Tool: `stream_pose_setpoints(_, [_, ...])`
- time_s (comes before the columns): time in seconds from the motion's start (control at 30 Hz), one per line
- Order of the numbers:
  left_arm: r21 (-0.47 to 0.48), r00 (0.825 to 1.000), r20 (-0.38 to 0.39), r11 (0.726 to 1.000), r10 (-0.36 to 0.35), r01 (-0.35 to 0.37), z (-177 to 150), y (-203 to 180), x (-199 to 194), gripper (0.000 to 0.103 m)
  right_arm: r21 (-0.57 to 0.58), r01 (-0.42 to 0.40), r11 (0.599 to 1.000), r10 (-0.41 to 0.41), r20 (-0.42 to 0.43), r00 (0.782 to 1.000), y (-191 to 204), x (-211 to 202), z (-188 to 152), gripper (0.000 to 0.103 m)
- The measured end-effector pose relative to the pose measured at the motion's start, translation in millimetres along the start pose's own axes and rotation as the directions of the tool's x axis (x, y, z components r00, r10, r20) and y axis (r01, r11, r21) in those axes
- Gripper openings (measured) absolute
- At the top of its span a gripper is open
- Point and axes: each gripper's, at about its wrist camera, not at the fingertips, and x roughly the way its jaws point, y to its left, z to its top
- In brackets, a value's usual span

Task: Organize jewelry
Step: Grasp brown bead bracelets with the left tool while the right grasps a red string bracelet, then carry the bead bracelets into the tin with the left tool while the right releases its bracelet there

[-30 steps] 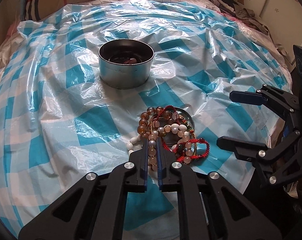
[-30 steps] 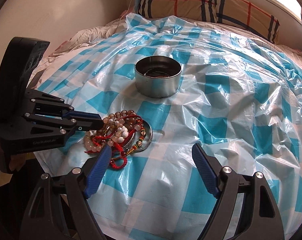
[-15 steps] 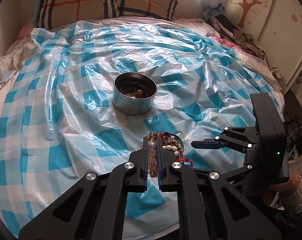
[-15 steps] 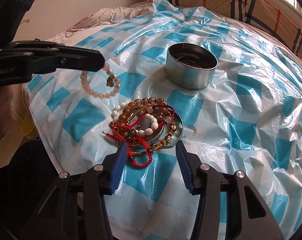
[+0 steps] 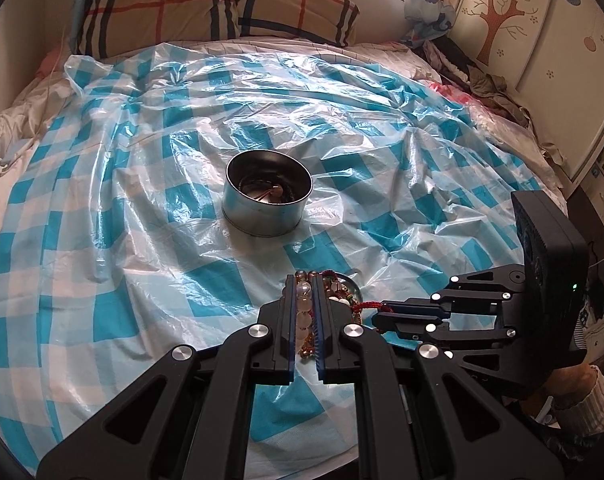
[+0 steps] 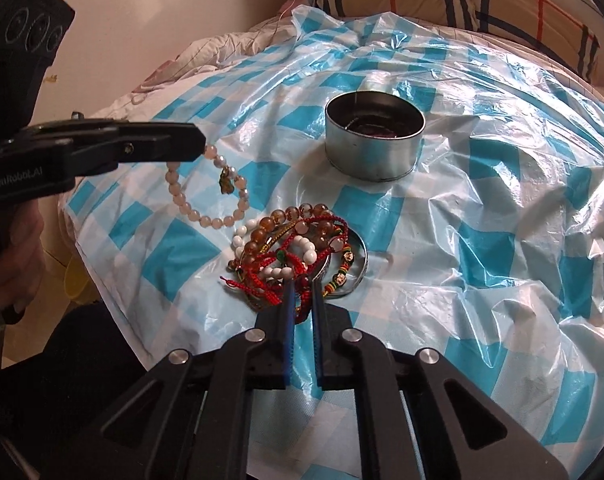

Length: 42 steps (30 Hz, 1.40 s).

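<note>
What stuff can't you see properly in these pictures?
- Inside the metal tin: dark shapes lie there, but shadow and the tin's wall hide what they are in both views.
- The right gripper: its fingers cover the spot where they meet the red cord bracelet, so a firm grip is unclear.
- The pale bead bracelet: the left gripper hides most of it in the left wrist view.

Glossy crinkled plastic sheet [image 5: 142, 208], shiny metal tin [image 6: 372, 152], smooth glassy bead bracelet [image 6: 206, 196], woven cloth pillow [image 5: 222, 8].
</note>
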Motion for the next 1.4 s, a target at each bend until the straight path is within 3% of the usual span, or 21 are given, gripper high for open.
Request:
stream_pose_setpoints(0.23, [-0.008,1.0,0.022,1.0,0.022,-0.022,1.2,-5.6,1.1,0.007,0.072,-0.008,0.997,-0.001,0.12,0.993,-6.9,-20.2,6.9,0.009])
stream_pose_setpoints(0.53, [-0.008,0.991,0.081,0.995,0.103,-0.103,8.5,-11.4,-0.7,0.007,0.131,-0.005,0.991,-0.026,0.232,0.972,-17.9,-35.7,17.0,0.009])
stream_pose_setpoints(0.8, [-0.018,0.983,0.127,0.991,0.134,-0.133,18.8,-14.2,0.0,0.007,0.171,-0.009,0.985,-0.042,0.293,0.955,-25.2,-38.3,30.2,0.009])
stream_pose_setpoints(1.4, [-0.072,0.971,0.192,0.989,0.14,-0.128,41.1,-6.7,5.4,0.007,0.215,-0.01,0.977,-0.071,0.369,0.927,-32.9,-36.6,52.4,0.009])
